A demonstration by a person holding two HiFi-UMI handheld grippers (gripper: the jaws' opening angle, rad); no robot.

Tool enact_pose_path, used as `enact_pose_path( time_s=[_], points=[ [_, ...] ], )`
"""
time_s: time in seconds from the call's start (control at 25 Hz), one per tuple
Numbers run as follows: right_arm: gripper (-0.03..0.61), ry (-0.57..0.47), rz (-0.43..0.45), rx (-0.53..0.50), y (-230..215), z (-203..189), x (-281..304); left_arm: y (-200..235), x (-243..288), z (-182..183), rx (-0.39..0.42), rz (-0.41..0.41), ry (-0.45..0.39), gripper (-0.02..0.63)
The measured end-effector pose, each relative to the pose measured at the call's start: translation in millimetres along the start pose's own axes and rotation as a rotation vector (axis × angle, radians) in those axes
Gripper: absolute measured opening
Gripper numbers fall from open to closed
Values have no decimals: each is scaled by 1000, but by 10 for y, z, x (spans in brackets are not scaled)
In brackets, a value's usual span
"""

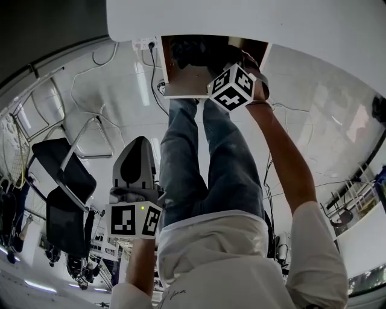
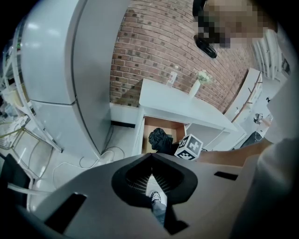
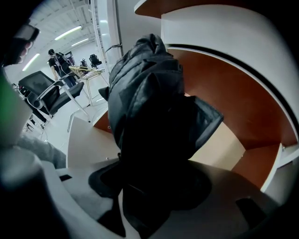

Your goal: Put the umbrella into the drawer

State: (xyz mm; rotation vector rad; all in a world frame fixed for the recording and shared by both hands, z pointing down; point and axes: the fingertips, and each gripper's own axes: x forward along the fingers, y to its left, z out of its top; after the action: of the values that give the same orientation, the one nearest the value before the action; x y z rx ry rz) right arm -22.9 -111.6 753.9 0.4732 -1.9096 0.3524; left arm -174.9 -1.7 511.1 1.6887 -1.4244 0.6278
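I am looking down over my own legs (image 1: 208, 157) at the open drawer (image 1: 181, 81) under the white desk (image 1: 271, 18). My right arm (image 1: 286, 163) is reaching straight forward, nearly fully extended, with the wrist at the drawer's front edge. The right gripper (image 3: 149, 182) is leaning into the opening and clamping the umbrella (image 3: 154, 112). In the right gripper view, its folded black fabric is bunching up between the jaws and filling most of the picture. The umbrella is sitting inside the drawer, over the pale wooden bottom and close to the reddish-brown inner wall; I cannot tell whether it is resting on the bottom or hanging just above it.

My left arm is staying out of the work, bent and tucked close beside my hip, holding the left gripper (image 2: 151, 158) well back from the desk and pointing toward the drawer. Its jaws are pressing together with nothing in them; only my shoe and trouser leg are showing through the slit behind them. A black office chair (image 1: 66, 178) is standing off to my left.
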Motion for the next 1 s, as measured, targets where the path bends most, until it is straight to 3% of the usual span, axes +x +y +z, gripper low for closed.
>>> enact_pose_path(
  time_s=[1.0],
  points=[
    [276,122,14,-37,-97,-159,504,62,101,19,-22,-15,14,15]
  ],
)
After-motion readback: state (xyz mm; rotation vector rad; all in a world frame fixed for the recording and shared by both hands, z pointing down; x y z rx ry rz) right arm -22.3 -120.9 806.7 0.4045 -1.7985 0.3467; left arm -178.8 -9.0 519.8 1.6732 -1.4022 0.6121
